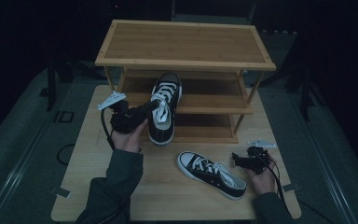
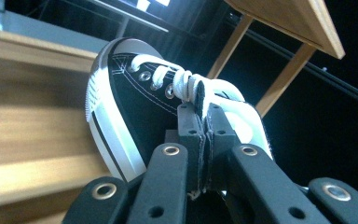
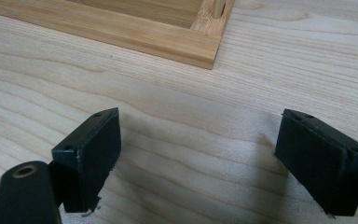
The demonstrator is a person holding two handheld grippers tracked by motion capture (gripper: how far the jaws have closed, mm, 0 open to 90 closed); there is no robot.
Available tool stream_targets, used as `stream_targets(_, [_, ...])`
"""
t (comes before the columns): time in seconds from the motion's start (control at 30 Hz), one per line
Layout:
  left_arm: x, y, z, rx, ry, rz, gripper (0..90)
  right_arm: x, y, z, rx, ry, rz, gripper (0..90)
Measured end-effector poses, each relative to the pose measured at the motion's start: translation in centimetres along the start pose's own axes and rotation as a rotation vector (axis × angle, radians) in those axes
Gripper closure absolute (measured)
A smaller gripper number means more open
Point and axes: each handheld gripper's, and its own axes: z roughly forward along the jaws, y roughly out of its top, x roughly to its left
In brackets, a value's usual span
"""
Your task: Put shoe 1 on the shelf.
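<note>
left gripper point(image 1: 154, 106) pinching the tongue of a black sneaker point(image 1: 164, 108), toe on the rack's point(image 1: 186, 43) middle shelf | right gripper point(image 3: 200, 161) spread wide over the table point(image 3: 191, 102), second sneaker point(image 1: 210, 173) just to its left

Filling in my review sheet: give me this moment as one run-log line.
left hand-held gripper: shut on held sneaker, at rack middle shelf | right hand-held gripper: open, over table | second sneaker: on table

Left hand-held gripper point(image 1: 154, 106) raised, jaws clamped; right hand-held gripper point(image 1: 237, 158) low, spread.
</note>
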Motion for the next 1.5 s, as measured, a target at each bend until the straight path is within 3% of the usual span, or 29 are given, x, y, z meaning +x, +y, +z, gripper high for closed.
stream_targets(0.23, [0.6, 0.4, 1.9, -0.018, 0.030, 0.013, 88.3, 0.0, 0.0, 0.0, 0.001, 0.000, 0.000, 13.8])
stream_targets(0.47, [1.3, 0.5, 3.6, -0.041, 0.054, -0.001, 88.3, 0.0, 0.0, 0.0, 0.000, 0.000, 0.000, 13.8])
stream_targets(0.9, [3.0, 1.4, 6.4, -0.059, 0.044, -0.032, 88.1, 0.0, 0.0, 0.0, 0.000, 0.000, 0.000, 13.8])
stream_targets(1.3, [4.6, 2.3, 8.5, -0.009, 0.045, -0.073, 88.2, 0.0, 0.0, 0.0, -0.001, 0.000, 0.000, 13.8])
stream_targets(1.37, [5.0, 2.5, 8.6, 0.033, 0.043, -0.034, 88.1, 0.0, 0.0, 0.0, -0.001, 0.000, 0.000, 13.8])
stream_targets(1.4, [5.0, 2.5, 8.6, 0.033, 0.043, -0.034, 88.1, 0.0, 0.0, 0.0, -0.001, 0.000, 0.000, 13.8])
stream_targets(1.43, [4.8, 2.7, 9.2, -0.001, 0.053, -0.083, 88.1, 0.0, 0.0, 0.0, -0.001, 0.000, 0.000, 13.8])
stream_targets(1.5, [5.0, 2.9, 9.5, 0.010, 0.056, -0.093, 88.1, 0.0, 0.0, 0.0, 0.000, 0.000, 0.000, 13.7])
